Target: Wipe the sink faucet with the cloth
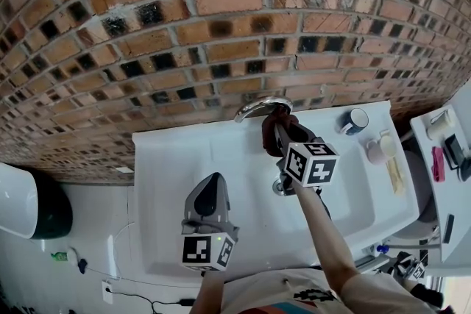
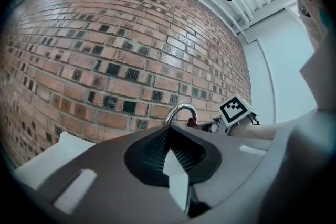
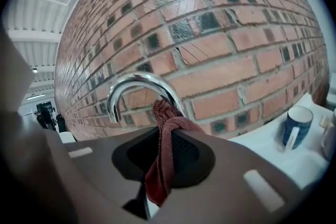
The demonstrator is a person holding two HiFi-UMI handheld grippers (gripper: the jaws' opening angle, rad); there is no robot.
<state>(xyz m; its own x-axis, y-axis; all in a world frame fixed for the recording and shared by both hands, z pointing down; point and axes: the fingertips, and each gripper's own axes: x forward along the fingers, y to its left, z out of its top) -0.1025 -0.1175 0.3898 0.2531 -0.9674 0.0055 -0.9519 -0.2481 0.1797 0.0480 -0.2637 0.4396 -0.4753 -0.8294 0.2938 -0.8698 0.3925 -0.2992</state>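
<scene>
A dark red cloth (image 3: 160,170) is clamped between the jaws of the right hand-held gripper (image 3: 167,136). The jaws are closed on a bunched fold of it, and a tail of the fabric is seen hanging down behind them. The top of the cloth is pressed against the curved neck of the chrome faucet (image 3: 137,93), on the side away from the spout's open end.

In the head view the same right hand-held gripper (image 1: 280,126) is held just in front of the faucet (image 1: 259,107). The cloth (image 1: 271,134) is bunched directly below the arch, and the gripper's marker cube (image 1: 310,162) is tilted toward the camera, nearer the person than the faucet. A bare forearm (image 1: 324,232) is seen behind the cube.

The faucet is mounted at the back edge of a white sink (image 1: 169,180), right against the brick wall (image 1: 221,26).

The left hand-held gripper (image 1: 212,186) is held over the sink, well in front of the faucet and to its left in the head view, apart from both faucet and cloth. In its own view the jaws (image 2: 169,134) are seen brought together with nothing held between them. The faucet (image 2: 181,112) shows beyond their tips, with a scrap of the cloth (image 2: 192,123) just beside its base.

A blue mug (image 1: 356,120) is stood on the sink's rim to the right of the faucet. In the right gripper view it (image 3: 296,126) is upright, well apart from the cloth.
</scene>
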